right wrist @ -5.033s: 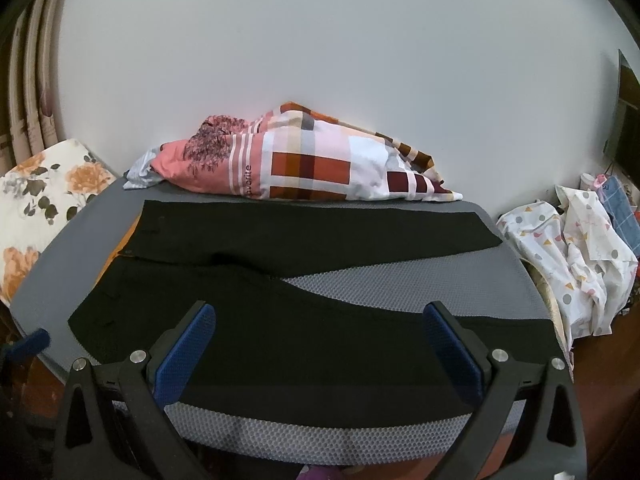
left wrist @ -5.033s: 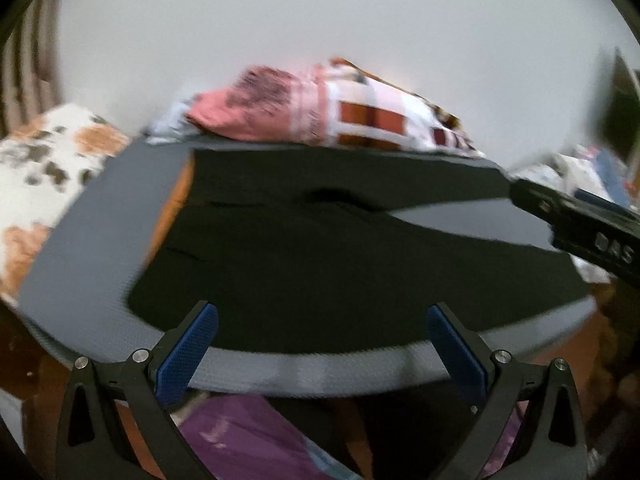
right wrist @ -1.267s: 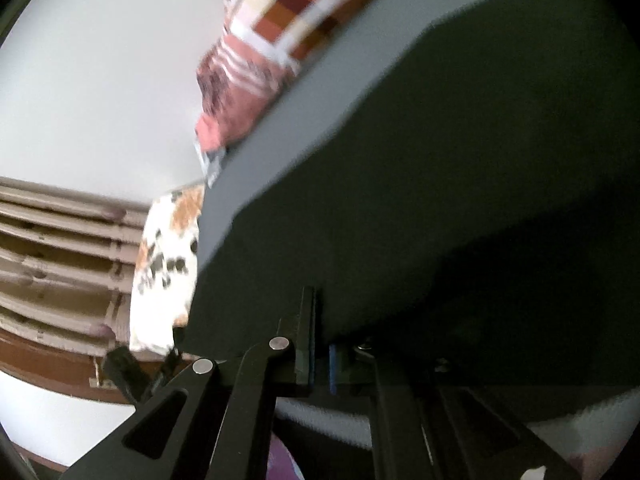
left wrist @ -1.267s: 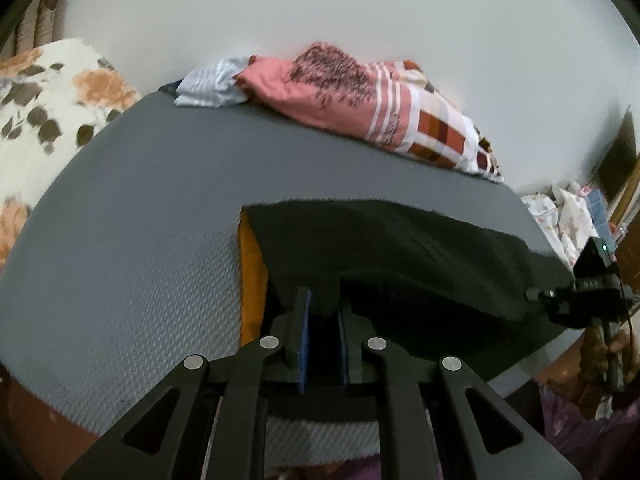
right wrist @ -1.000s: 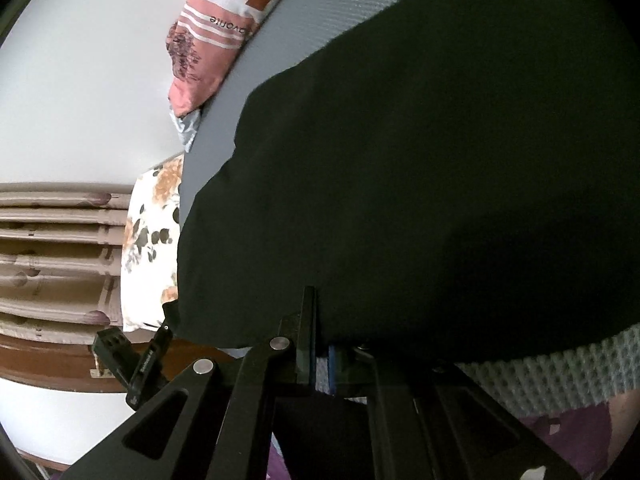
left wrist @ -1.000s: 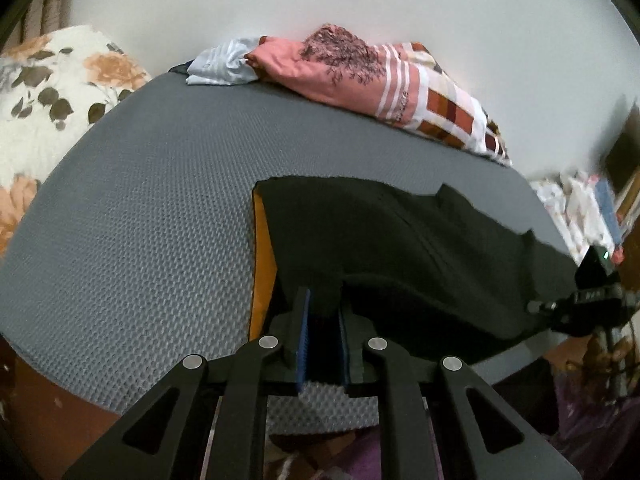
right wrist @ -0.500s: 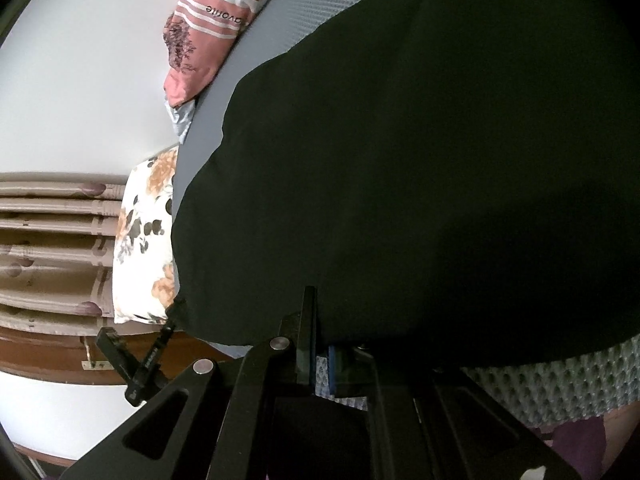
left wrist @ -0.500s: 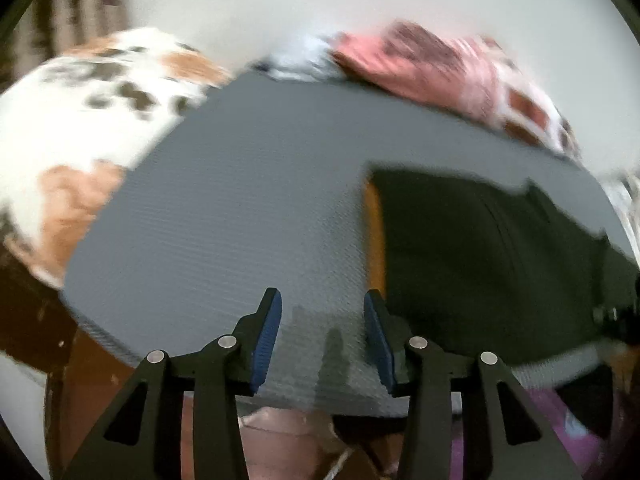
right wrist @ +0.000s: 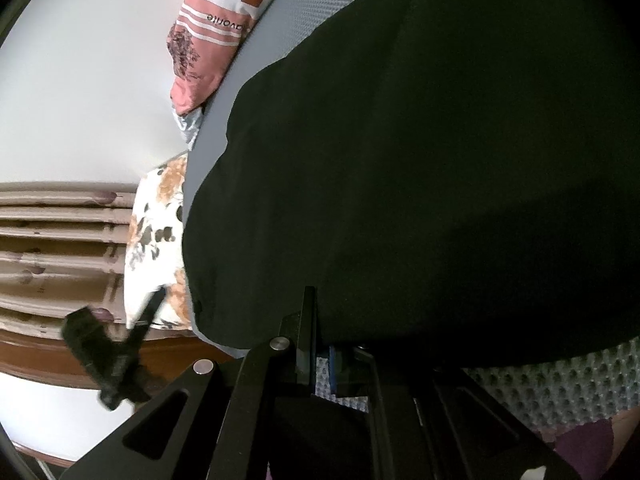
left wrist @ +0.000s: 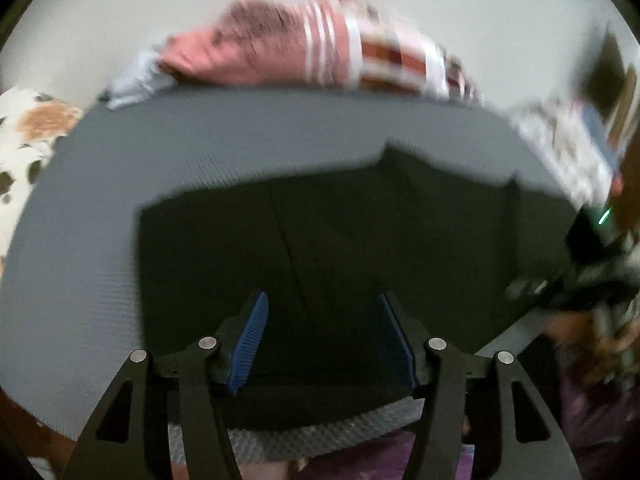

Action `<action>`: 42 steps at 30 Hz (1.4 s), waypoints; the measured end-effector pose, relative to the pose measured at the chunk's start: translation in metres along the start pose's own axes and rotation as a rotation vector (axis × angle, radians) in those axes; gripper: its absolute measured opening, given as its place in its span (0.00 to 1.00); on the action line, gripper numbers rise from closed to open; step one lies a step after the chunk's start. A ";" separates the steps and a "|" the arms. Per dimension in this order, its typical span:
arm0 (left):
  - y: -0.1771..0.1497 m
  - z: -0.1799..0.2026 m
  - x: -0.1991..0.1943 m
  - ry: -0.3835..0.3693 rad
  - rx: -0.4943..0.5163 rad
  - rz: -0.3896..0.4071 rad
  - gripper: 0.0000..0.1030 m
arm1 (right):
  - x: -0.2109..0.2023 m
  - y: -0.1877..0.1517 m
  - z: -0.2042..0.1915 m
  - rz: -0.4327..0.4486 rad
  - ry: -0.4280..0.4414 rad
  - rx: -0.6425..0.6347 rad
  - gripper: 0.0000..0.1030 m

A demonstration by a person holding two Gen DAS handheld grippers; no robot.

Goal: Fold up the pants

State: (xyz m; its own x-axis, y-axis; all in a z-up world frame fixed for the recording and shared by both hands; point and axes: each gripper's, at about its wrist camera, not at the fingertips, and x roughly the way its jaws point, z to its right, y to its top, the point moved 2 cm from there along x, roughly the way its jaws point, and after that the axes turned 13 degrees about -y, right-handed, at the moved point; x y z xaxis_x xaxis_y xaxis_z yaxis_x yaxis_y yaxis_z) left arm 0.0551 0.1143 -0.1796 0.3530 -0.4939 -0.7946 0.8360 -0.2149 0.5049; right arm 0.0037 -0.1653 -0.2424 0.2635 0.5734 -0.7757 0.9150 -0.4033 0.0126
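Note:
The black pants (left wrist: 340, 240) lie folded lengthwise on the grey mesh mattress (left wrist: 100, 260). My left gripper (left wrist: 323, 344) hovers over their near part. Its jaws are opening, and the blue pads (left wrist: 250, 344) stand apart with flat cloth below them and nothing pinched. At the right end of the pants sits my right gripper (left wrist: 588, 264). In the right wrist view the pants (right wrist: 440, 160) fill most of the picture. There the right gripper (right wrist: 320, 344) is nearly shut, its jaws just starting to part. The cloth edge drapes over its tips and hides the pinch. The left gripper (right wrist: 108, 360) shows as a blur.
A pink striped and checked blanket (left wrist: 320, 56) lies along the wall at the far edge. A floral pillow (left wrist: 28, 132) sits at the left end by a wooden headboard (right wrist: 52, 240). Patterned clothes (left wrist: 572, 148) are heaped at the right. Purple cloth (left wrist: 580, 420) lies below the near edge.
My left gripper let go of the waist end, opened, swung off to the left and came back over the pants. The orange lining no longer shows. The right gripper stayed put.

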 end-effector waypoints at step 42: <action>-0.012 -0.010 0.021 -0.009 -0.020 -0.047 0.57 | -0.254 0.021 0.315 0.631 0.092 0.551 0.01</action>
State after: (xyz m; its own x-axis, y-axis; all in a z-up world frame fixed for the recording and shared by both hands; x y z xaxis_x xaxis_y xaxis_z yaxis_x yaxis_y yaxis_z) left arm 0.0568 0.1149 -0.2060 0.3095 -0.4913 -0.8141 0.8597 -0.2214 0.4604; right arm -0.1404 -0.5440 -0.2442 0.7210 0.1696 -0.6718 0.3140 -0.9443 0.0986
